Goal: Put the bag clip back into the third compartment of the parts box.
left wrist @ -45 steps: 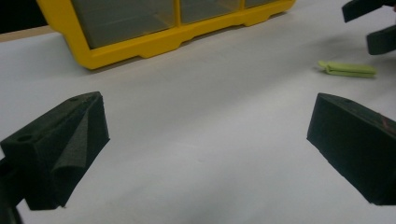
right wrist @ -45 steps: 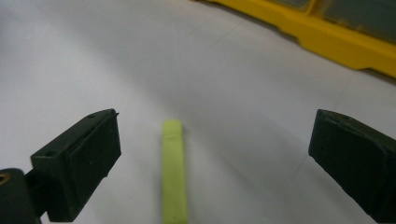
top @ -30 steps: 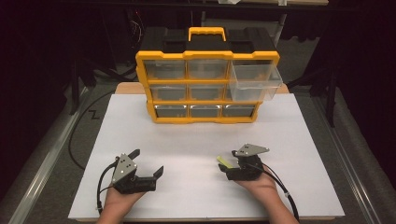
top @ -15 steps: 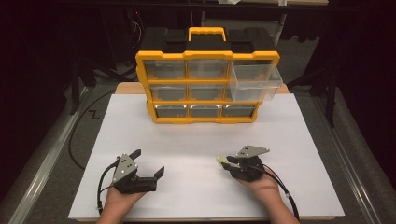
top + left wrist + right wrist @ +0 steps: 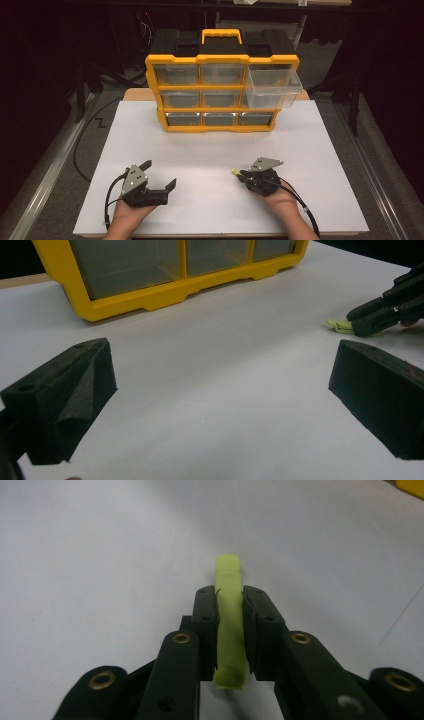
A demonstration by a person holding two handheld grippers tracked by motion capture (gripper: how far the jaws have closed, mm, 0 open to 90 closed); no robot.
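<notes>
Closing over the last second, my right tool (image 5: 230, 625) clamped the yellow-green strip (image 5: 229, 630) lying on the white surface (image 5: 210, 145), probably bound for the pulled-out drawer (image 5: 272, 89); my left tool (image 5: 159, 176) waited open.

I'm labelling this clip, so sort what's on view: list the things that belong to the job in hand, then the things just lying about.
In the job:
- small yellow-green strip, clamped in the right tool
- yellow plastic organiser with clear drawers, its top right drawer pulled out

Just there:
- left tool, open and holding nothing
- white tabletop sheet
</notes>
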